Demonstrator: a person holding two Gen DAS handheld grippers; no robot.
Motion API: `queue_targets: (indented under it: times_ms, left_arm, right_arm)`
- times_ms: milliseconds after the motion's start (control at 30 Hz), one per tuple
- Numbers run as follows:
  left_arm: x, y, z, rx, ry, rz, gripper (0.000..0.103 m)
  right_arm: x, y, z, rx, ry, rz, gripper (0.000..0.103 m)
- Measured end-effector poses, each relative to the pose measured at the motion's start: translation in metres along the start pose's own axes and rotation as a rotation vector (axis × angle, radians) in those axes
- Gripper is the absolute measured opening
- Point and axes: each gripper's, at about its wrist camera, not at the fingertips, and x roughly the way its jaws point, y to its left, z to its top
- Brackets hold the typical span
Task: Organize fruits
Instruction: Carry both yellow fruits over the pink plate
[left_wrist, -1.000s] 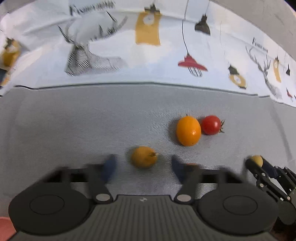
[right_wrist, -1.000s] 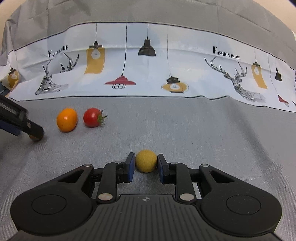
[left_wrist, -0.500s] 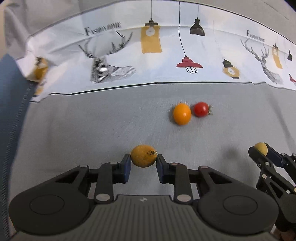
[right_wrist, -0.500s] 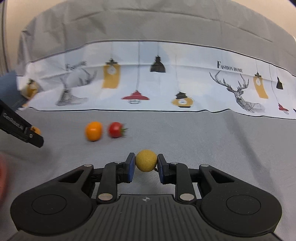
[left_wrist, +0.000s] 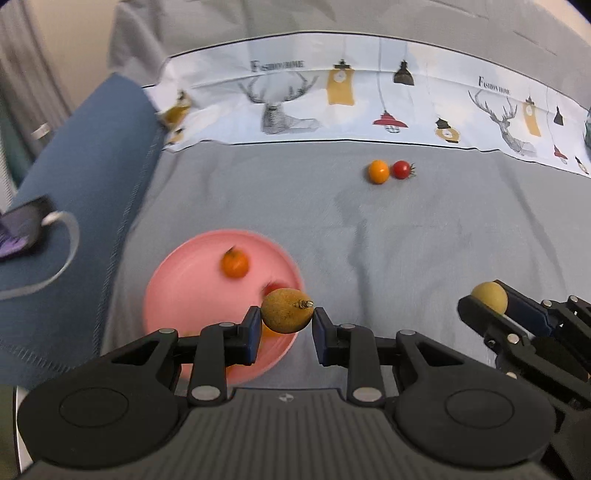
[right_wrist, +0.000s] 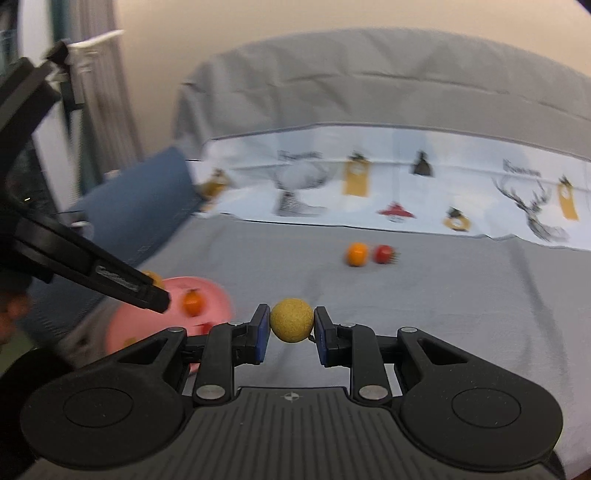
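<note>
My left gripper (left_wrist: 286, 319) is shut on a brownish-yellow fruit with a stem (left_wrist: 287, 310), held above the right edge of a pink plate (left_wrist: 173, 295). The plate holds an orange fruit (left_wrist: 235, 263) and a red one (left_wrist: 273, 287) partly hidden behind the held fruit. My right gripper (right_wrist: 291, 326) is shut on a round yellow fruit (right_wrist: 291, 319), held above the grey cloth; it also shows in the left wrist view (left_wrist: 489, 297). An orange fruit (left_wrist: 378, 171) and a red tomato (left_wrist: 402, 169) lie side by side on the cloth farther back.
A grey cloth (left_wrist: 424, 236) covers the surface, with a white printed band (left_wrist: 369, 107) at the back. A blue cushion (left_wrist: 74, 192) with a strap lies at the left. The plate also shows in the right wrist view (right_wrist: 214, 299).
Both grippers have lifted and pulled back with their fruits. The left closed on its fruit and swung left, so the pink plate came into view under it.
</note>
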Motion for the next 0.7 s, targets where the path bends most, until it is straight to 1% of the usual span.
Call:
queue_targets:
  times_ms: [167, 333, 500, 700]
  left_arm:
    - [-0.036, 0.025, -0.037, -0.047, -0.026, 0.026, 0.033]
    - [-0.064, 0.039, -0.065, -0.082, -0.066, 0.045, 0.033]
    - [-0.084, 0.042, -0.085, -0.093, -0.098, 0.045, 0.033]
    - [-0.099, 0.045, -0.096, -0.102, -0.125, 0.042, 0.033]
  right_arm:
    - [-0.028, 0.037, -0.010, -0.035, 0.002, 0.057, 0.026]
    - [-0.052, 0.054, -0.010, -0.073, -0.045, 0.052, 0.026]
    - [-0.074, 0.066, -0.012, -0.104, -0.077, 0.062, 0.026]
    - [-0.087, 0.074, -0.013, -0.117, -0.099, 0.064, 0.026]
